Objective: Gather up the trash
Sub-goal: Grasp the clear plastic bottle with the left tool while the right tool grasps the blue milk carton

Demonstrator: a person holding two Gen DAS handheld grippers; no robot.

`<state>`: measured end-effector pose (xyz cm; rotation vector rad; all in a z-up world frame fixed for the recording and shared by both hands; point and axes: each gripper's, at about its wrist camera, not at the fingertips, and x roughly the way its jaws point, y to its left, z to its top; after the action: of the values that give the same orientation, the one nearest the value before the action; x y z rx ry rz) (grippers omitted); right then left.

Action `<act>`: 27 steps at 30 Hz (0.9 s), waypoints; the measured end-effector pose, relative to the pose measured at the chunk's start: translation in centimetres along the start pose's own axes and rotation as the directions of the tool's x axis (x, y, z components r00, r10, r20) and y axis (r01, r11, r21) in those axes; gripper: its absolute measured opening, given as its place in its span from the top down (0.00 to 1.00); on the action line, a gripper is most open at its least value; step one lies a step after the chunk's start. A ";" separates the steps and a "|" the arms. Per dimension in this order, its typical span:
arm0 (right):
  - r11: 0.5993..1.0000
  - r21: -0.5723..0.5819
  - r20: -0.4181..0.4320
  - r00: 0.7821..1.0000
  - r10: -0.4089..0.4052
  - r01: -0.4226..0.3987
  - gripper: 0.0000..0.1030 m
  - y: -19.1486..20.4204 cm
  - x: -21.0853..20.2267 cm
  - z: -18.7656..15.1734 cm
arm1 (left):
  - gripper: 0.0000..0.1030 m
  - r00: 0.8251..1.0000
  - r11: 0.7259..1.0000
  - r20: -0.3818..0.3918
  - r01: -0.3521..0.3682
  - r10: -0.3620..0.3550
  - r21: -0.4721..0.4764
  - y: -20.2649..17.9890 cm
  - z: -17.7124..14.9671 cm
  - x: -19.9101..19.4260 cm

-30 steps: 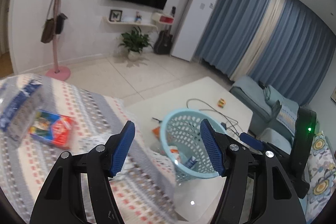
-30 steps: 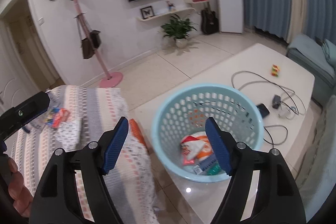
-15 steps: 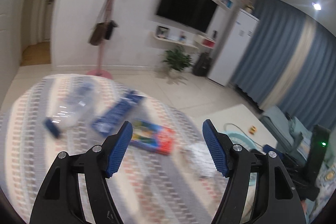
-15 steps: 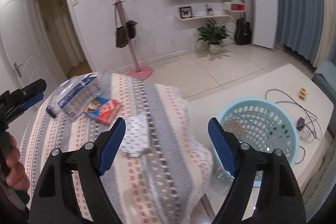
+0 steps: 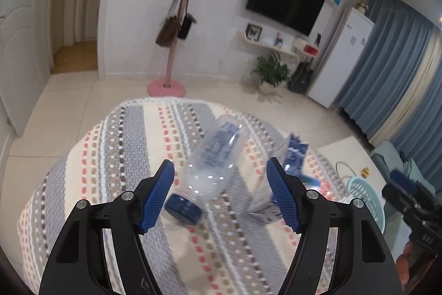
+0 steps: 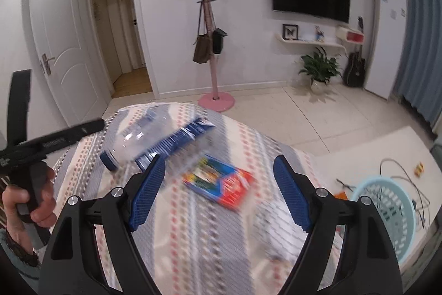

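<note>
Trash lies scattered on a woven blanket [image 5: 116,145] striped in grey, cream and red. Nearest the left gripper [image 5: 219,194] is a clear plastic bottle with a blue cap and blue label [image 5: 212,156], lying on its side with the cap toward the camera, between the 2 blue-padded jaws, which stand wide apart and hold nothing. Just beside the bottle is a long blue wrapper [image 6: 176,141], and near that a flat blue and red packet [image 6: 221,183], lying between the spread jaws of the right gripper [image 6: 219,194], also empty. A pale blue perforated plastic basket [image 6: 386,209] stands on a white tabletop [image 6: 386,148] to the right of the blanket, well apart from the bottle. Cables [image 6: 400,170] lie near it.
</note>
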<state>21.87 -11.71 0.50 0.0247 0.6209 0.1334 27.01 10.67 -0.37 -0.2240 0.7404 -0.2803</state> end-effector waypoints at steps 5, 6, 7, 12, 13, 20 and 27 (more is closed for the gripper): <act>0.997 0.072 -0.053 0.999 0.004 0.000 0.36 1.3 3.9 1.8 | 0.34 0.994 0.999 -0.099 0.040 -0.036 0.035 1.7 0.2 3.8; 0.995 0.100 -0.072 0.997 0.017 -0.010 0.36 1.3 4.9 2.2 | 0.34 0.992 0.998 -0.115 0.048 -0.044 0.037 1.9 0.4 4.7; 0.992 0.126 -0.089 0.996 0.028 -0.017 0.36 1.2 5.8 2.6 | 0.34 0.991 0.998 -0.123 0.052 -0.048 0.036 2.1 0.5 5.3; 0.966 0.250 -0.145 0.984 0.099 -0.060 0.36 0.4 9.0 3.1 | 0.34 0.987 0.996 -0.150 0.067 -0.057 0.057 2.2 0.0 7.3; 0.959 0.277 -0.160 0.981 0.113 -0.066 0.36 0.3 9.7 3.1 | 0.34 0.986 0.995 -0.154 0.070 -0.060 0.065 2.1 -0.2 7.6; 0.931 0.361 -0.228 0.962 0.150 -0.060 0.33 1.0 13.0 2.4 | 0.34 0.983 0.994 -0.168 0.084 -0.071 0.073 2.2 -0.5 8.0; 0.903 0.430 -0.326 0.936 0.134 0.021 0.33 1.9 16.2 2.3 | 0.39 0.983 0.993 -0.178 0.057 -0.038 0.102 1.7 -0.8 8.6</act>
<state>36.04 -7.61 -6.92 0.4558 0.9985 0.0555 32.81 9.32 -6.84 -0.1158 0.8928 -0.3876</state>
